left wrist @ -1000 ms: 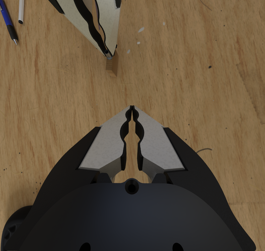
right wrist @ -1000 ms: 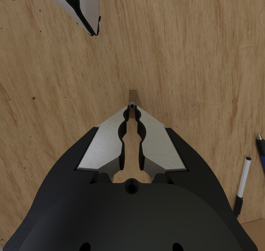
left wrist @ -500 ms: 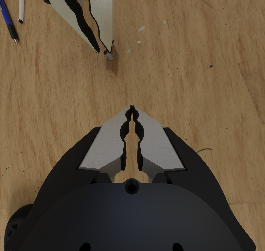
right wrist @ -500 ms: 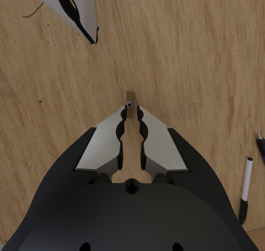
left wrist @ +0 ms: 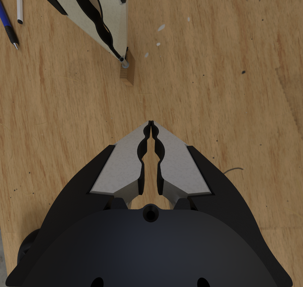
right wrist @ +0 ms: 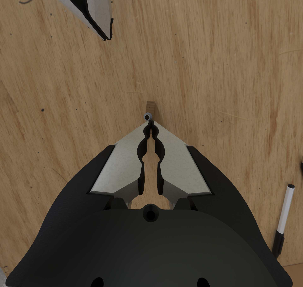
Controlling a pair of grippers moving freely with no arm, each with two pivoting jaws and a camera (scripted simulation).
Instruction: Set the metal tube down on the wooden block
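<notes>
A short metal tube (right wrist: 147,117) stands on end on the small wooden block (right wrist: 151,108), near its left edge. My right gripper (right wrist: 150,121) hangs right over it, jaws shut with nothing between them; the tube shows just beyond the tips. In the left wrist view the tube (left wrist: 124,62) stands on the block (left wrist: 127,75) just beyond the right gripper's (left wrist: 120,57) closed tips. My left gripper (left wrist: 150,121) is shut and empty, well short of the block.
A blue pen (left wrist: 8,24) and a white marker (left wrist: 19,3) lie at the far left of the wooden table (left wrist: 229,98). The marker (right wrist: 285,213) also shows at the right of the right wrist view. The left gripper (right wrist: 106,38) shows at upper left there.
The right gripper held the tube one second ago, opened and let it go on the block, and has now shut again empty. The left gripper has not moved.
</notes>
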